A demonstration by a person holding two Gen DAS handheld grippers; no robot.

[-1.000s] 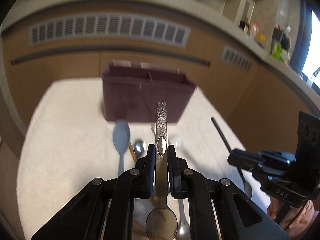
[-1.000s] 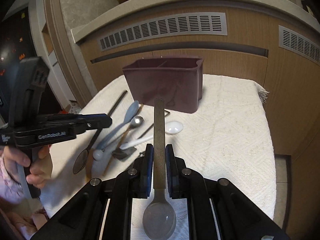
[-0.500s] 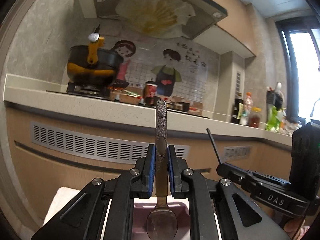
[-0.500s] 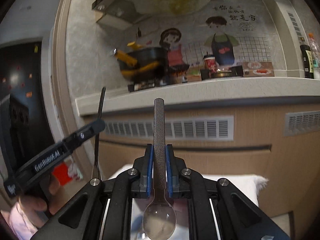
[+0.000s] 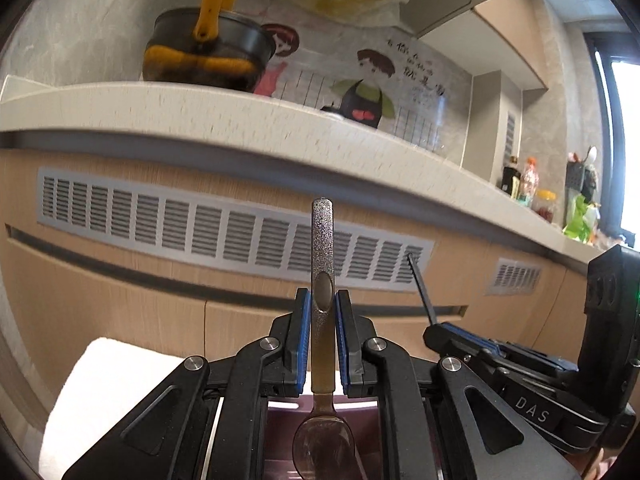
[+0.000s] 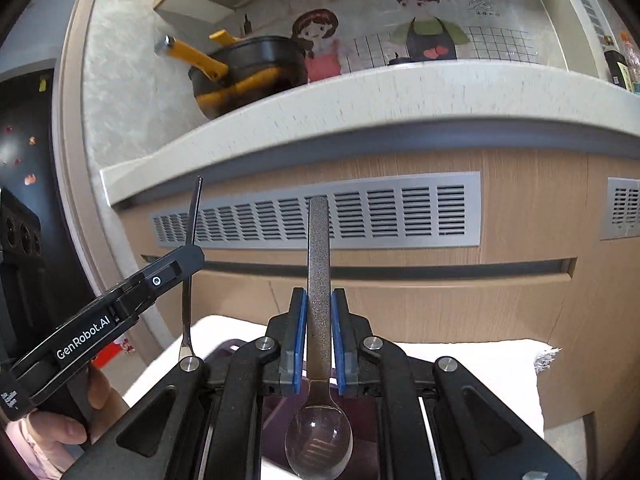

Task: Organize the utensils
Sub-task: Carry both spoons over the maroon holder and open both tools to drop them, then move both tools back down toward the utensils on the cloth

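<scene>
My left gripper (image 5: pixel 322 304) is shut on a metal spoon (image 5: pixel 322 248), handle up and bowl down over the maroon utensil holder (image 5: pixel 280 432). My right gripper (image 6: pixel 319 304) is shut on a second metal spoon (image 6: pixel 319 248), also upright, bowl hanging over the holder's rim (image 6: pixel 230 346). Each gripper shows in the other's view: the right one (image 5: pixel 432 330) with its spoon seen edge-on, the left one (image 6: pixel 192 258) likewise. Most of the holder is hidden behind the gripper bodies.
The white cloth-covered table (image 6: pixel 480 376) lies below, with its left part in the left wrist view (image 5: pixel 100 392). A wooden cabinet front with vent grilles (image 6: pixel 380 216) and a stone counter edge (image 5: pixel 240 120) stand close behind. A black pot (image 6: pixel 248 68) sits on the counter.
Both grippers tilted upward from looking down at the table and moved closer to the holder. The spoons now hang upright, bowls above the holder. The loose utensils on the cloth left view.
</scene>
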